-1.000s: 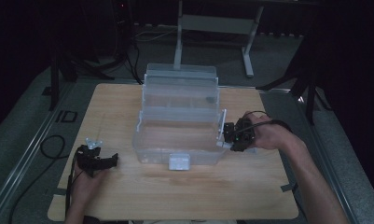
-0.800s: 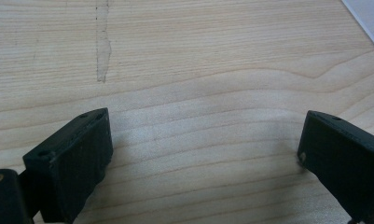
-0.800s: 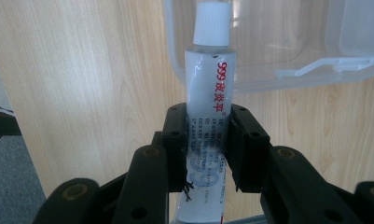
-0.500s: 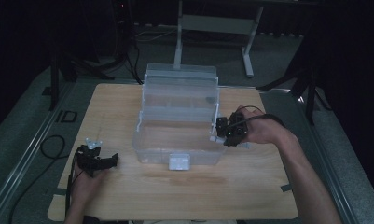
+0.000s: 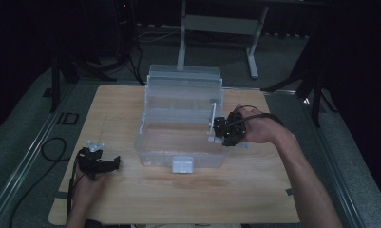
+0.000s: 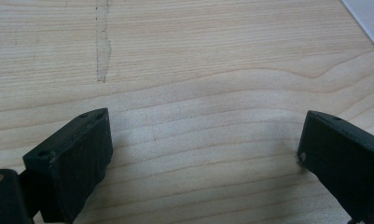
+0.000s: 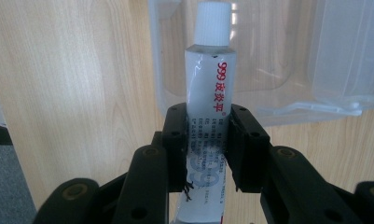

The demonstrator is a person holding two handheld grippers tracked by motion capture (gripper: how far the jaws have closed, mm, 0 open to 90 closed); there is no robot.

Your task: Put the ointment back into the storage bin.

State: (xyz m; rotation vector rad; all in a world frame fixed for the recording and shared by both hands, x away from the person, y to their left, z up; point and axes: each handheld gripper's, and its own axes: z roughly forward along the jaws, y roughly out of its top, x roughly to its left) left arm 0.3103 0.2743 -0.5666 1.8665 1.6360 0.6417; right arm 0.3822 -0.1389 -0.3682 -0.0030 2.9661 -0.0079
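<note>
nearest the person, at the front left of the wooden counter (image 5: 178,199), the left tongs (image 5: 99,162) rest low over the boards in the left hand (image 5: 86,187), well apart from everything else. in the left gripper view their two black jaws stand wide apart with nothing but bare wood grain between them, so they are open and empty; a pale corner of plastic shows at the upper right edge of that view.

further in, at the middle of the counter, stands a clear plastic box (image 5: 178,142) with a white latch (image 5: 182,165) on its front wall and its lid (image 5: 184,78) raised upright at the back. an inner tray (image 5: 178,102) sits stepped up behind the lower compartment.

at the box's right side, the right hand (image 5: 254,128) holds the right tongs (image 5: 226,133) just beside the right wall, near the front right corner. in the right gripper view the jaws are clamped on a white tube (image 7: 208,93) (red print runs along its side, and a ribbed white cap (image 7: 213,23) tops it). the pads press on the lower half of the tube, whose cap end points away from the gripper toward the clear wall of the box. in the high view the tube (image 5: 212,124) shows as a thin white strip at the box's right wall; whether it touches the plastic i cannot tell.

beyond the counter, a grey metal stand (image 5: 216,23) sits on the dark floor.
</note>
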